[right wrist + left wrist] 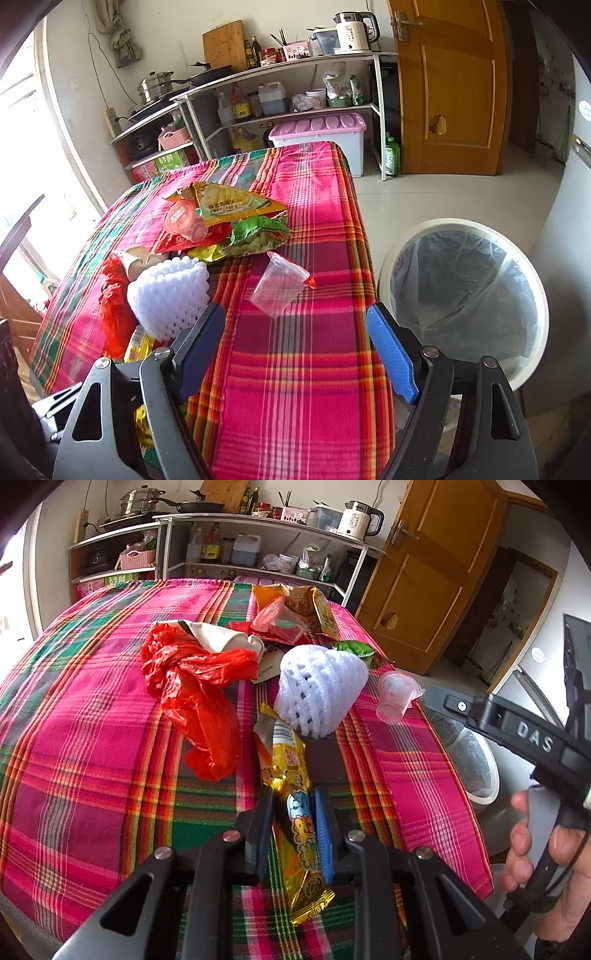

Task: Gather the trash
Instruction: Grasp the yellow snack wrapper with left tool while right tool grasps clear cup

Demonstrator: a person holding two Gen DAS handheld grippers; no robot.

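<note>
The left claw (293, 812) has its two blue-padded fingers pressed in against a long yellow snack wrapper (295, 805), gripping it near the middle; the wrapper carries blue and orange Chinese characters too distorted to read, with a barcode panel at its far end and a crimped gold end toward the camera; the right claw (295, 350) is spread wide with nothing between its pads, hanging over the worktop's (295, 406) near edge; its black body shows in the left view, with raised letters "DAS" on it (535, 738); the rest of the trash lies in a loose heap on the worktop; a crumpled red plastic bag (192, 686), a white foam fruit net (317, 690) just beside the wrapper's far end, a clear plastic cup (277, 288) lying on its side apart from the heap, a green bag of peas (258, 236), and a yellow snack bag (232, 206) printed with Chinese text that cannot be made out; the worktop is covered by a pink, green and orange plaid cloth; beside its edge on the floor stands a white bin (465, 291) lined with a clear bag; behind are metal shelves with bottles, a white kettle (354, 31), pots, a pink-lidded storage box (321, 129) and a wooden door (450, 85).
</note>
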